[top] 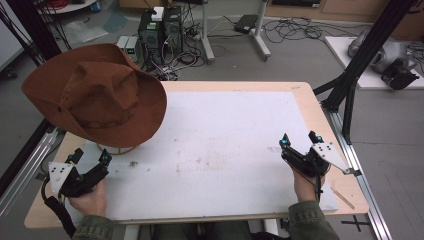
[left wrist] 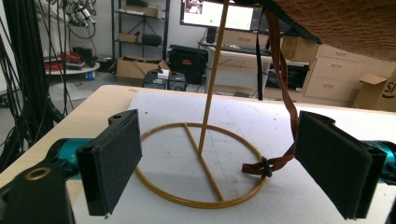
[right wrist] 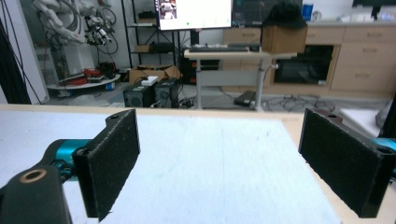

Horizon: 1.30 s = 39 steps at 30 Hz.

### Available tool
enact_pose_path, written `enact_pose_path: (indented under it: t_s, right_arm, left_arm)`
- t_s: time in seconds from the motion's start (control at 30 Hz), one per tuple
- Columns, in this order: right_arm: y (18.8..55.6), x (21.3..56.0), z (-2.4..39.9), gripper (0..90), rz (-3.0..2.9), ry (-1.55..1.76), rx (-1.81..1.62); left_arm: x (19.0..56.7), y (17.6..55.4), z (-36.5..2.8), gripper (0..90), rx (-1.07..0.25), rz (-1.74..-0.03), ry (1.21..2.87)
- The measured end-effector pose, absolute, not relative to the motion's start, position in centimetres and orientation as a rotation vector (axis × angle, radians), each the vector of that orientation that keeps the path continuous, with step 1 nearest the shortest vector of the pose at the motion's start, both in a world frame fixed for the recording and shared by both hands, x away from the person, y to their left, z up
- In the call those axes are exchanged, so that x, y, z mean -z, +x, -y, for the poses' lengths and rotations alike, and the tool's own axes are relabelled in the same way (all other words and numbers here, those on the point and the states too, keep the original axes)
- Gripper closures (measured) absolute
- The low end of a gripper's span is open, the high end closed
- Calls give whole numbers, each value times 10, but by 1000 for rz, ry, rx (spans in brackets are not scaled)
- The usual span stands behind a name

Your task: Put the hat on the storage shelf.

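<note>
Left gripper (top: 91, 156) rests at 8 o'clock on the table (top: 305, 105), jaws spread wide, holding nothing. Right gripper (top: 299, 139) rests at 4 o'clock, jaws likewise apart and empty. A hand grasps each from below. A white mat (top: 225, 150) covers the wooden tabletop; computers and cables occupy the floor beyond. The brown hat (top: 95, 92) sits at 10 o'clock. The left gripper view reveals its gold wire stand (left wrist: 198, 158) with ring base, and a dangling chin strap (left wrist: 280, 93).
</note>
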State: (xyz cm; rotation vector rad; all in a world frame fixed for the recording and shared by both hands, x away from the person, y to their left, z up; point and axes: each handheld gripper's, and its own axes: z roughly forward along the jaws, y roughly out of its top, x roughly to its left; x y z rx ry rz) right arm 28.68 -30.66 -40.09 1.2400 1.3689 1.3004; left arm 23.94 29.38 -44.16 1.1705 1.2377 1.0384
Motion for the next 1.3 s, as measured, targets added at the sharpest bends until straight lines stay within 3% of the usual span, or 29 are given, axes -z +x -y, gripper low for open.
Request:
enact_pose_path:
  t_s: [0.2, 1.3]
  right_arm:
    - [285, 423, 307, 119, -1367, 1271, -1279]
    - [282, 433, 318, 118, -1341, 1334, -1276]
  left_arm:
    - [442, 240, -292, 156, -1054, -1237, 1181]
    - [441, 239, -292, 156, -1056, -1233, 1184]
